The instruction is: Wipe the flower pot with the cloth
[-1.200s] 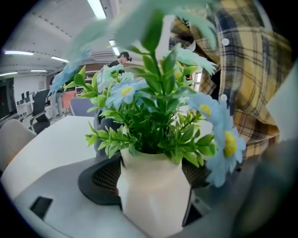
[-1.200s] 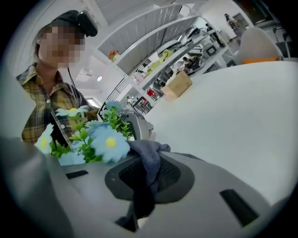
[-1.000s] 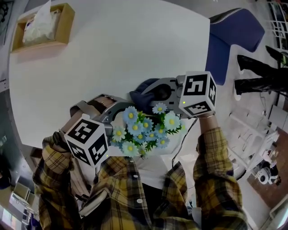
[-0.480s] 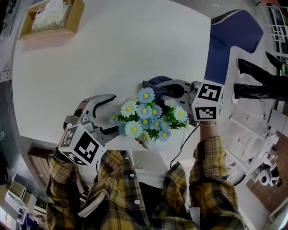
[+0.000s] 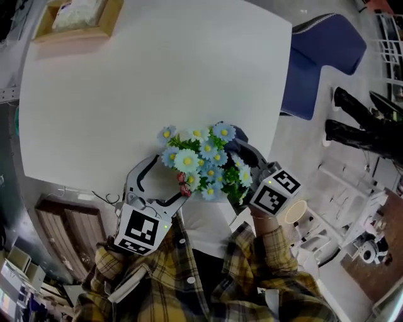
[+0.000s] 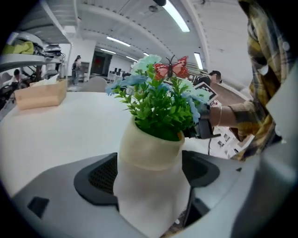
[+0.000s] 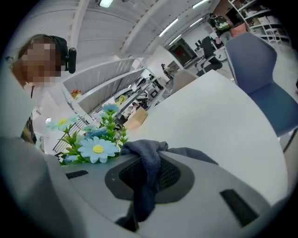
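Observation:
A cream flower pot [image 6: 151,186] holds green leaves, blue and white daisies [image 5: 200,158] and a red butterfly [image 6: 171,69]. It is near the table's front edge. In the head view the flowers hide the pot. My left gripper [image 5: 169,180] is shut on the pot, one jaw against each side [image 6: 151,172]. A dark blue cloth [image 7: 146,179] hangs pinched in my right gripper [image 7: 149,181]. That gripper [image 5: 244,158] is at the right side of the flowers, with the cloth [image 5: 238,134] bunched just beyond them. The daisies [image 7: 97,148] show just left of its jaws.
The white table [image 5: 157,75] stretches away beyond the pot. A wooden tissue box [image 5: 79,17] sits at its far left corner. A blue chair [image 5: 318,60] stands past the right edge, and a person's dark shoes [image 5: 362,129] are further right on the floor.
My left gripper has come in from the left, where it stood open, and has shut on the pot. The right gripper with the cloth has swung nearer to me, beside the flowers.

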`<action>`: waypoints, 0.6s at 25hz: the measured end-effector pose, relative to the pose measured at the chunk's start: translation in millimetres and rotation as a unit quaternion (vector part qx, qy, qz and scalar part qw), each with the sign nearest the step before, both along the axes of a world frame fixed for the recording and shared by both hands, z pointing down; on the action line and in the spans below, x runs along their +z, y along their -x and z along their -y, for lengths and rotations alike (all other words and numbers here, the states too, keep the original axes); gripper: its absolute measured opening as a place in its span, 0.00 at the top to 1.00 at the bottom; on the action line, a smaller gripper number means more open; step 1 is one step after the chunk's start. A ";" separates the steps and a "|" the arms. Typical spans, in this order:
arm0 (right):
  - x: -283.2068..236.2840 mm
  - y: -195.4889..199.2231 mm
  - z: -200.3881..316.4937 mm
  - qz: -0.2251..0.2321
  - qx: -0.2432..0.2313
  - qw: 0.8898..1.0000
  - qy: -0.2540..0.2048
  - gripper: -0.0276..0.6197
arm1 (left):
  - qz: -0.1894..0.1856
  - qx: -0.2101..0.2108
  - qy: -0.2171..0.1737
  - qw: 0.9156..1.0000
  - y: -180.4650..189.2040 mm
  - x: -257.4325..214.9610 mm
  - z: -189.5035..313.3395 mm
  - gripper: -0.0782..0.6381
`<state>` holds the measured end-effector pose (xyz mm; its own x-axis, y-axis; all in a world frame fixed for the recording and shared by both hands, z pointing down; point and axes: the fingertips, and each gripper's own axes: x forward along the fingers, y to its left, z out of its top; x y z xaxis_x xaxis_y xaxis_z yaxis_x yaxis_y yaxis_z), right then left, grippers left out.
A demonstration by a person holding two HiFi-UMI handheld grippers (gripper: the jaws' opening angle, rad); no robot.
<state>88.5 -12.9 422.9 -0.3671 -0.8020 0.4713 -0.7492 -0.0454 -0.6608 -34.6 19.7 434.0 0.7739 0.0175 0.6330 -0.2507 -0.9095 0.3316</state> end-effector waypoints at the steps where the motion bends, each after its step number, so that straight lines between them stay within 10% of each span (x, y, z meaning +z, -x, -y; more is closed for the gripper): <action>1: -0.6 3.5 -6.0 0.003 0.016 1.000 0.004 0.92 | -0.001 -0.010 0.000 1.000 -2.5 -1.4 -2.5 0.30; 8: 4.3 20.5 -10.8 0.007 0.094 0.995 0.021 0.92 | -0.006 -0.054 0.016 0.998 5.9 0.7 1.4 0.26; 15: 2.1 32.6 -21.6 0.012 0.052 0.998 0.029 0.92 | -0.011 -0.067 -0.011 0.998 -5.6 -5.4 2.6 0.25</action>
